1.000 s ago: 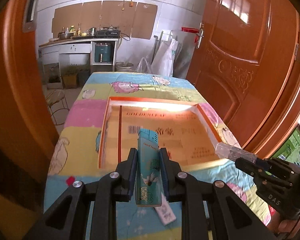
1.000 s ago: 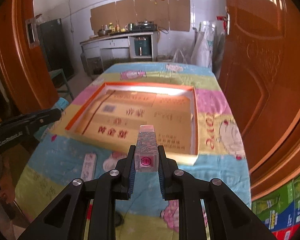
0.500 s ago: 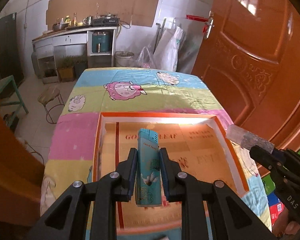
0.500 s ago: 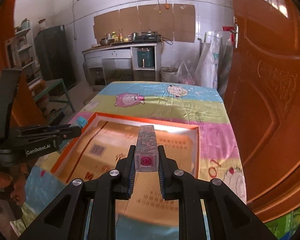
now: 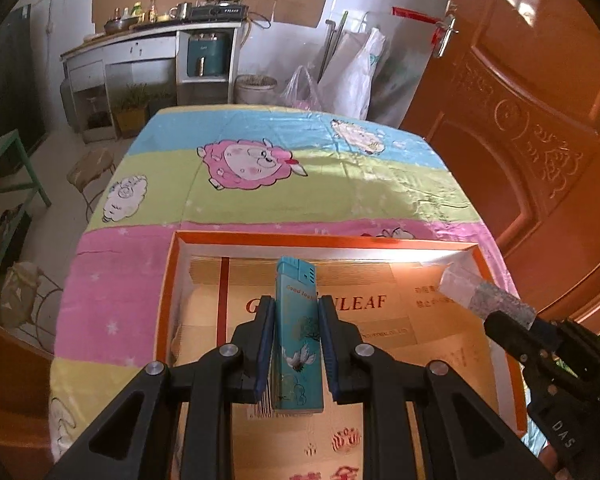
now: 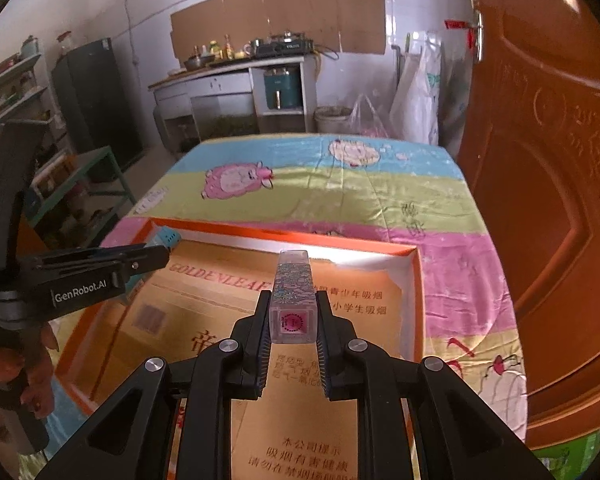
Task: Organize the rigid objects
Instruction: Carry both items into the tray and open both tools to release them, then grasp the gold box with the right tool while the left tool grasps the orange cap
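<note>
My left gripper [image 5: 294, 312] is shut on a teal lighter [image 5: 297, 336] with a crane picture, held above the orange-rimmed shallow box [image 5: 324, 239]. My right gripper [image 6: 293, 308] is shut on a clear patterned stick with a pink end label [image 6: 292, 300], also above the box [image 6: 292, 236]. The right gripper and its stick [image 5: 484, 298] show at the right of the left wrist view. The left gripper with the lighter tip [image 6: 165, 237] shows at the left of the right wrist view. The box floor is tan printed card.
The box lies on a table with a striped cartoon-sheep cloth [image 5: 300, 160]. An orange wooden door [image 5: 540, 120] stands close on the right. A green stool [image 6: 96, 176] and shelves stand left of the table. A kitchen counter [image 6: 236, 72] is at the far wall.
Both grippers have moved forward over the box and a little lower, each still holding its object. The box rim has come nearer in both views.
</note>
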Available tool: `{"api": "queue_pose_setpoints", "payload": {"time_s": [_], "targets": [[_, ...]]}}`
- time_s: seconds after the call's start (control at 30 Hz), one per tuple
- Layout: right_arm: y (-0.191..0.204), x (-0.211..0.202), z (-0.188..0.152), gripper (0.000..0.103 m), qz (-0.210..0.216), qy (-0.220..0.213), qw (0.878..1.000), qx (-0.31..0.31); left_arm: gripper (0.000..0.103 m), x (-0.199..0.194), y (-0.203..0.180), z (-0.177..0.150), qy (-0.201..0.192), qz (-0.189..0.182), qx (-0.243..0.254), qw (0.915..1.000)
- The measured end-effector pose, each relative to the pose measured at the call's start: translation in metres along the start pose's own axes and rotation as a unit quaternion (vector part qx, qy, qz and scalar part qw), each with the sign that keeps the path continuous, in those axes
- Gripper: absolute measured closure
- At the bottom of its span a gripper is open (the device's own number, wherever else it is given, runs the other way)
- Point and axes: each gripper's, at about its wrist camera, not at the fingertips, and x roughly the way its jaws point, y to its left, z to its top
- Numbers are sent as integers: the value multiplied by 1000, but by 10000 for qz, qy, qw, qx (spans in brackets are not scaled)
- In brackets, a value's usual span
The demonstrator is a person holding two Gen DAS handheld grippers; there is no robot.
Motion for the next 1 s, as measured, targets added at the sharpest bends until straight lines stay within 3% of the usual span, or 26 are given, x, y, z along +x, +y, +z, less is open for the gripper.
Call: {"api": "queue_pose_setpoints", "payload": {"time_s": [0.47, 0.6, 0.73, 0.8, 0.93, 1.0], "targets": [[-7, 35, -8, 83, -61, 430, 9990, 66, 80, 40, 7, -4, 468, 294, 119, 9984], [-7, 44, -13, 83, -14, 620, 9980, 71, 80, 42, 0, -6, 436, 446, 334, 9975], [-13, 51, -20, 82, 98, 821, 9963, 252, 79, 42, 2, -9, 380, 371, 381, 9979], [-14, 52, -23, 76, 92, 867, 9959, 243, 71, 41, 2, -10, 373, 249, 429, 9981], [-12, 47, -26, 54, 113, 834, 9964, 142, 52, 38, 1, -8, 425, 139, 421, 9981], [-10, 41, -26, 52, 94, 760, 9970, 112, 46, 31, 0, -8, 364, 154, 422, 9983]]}}
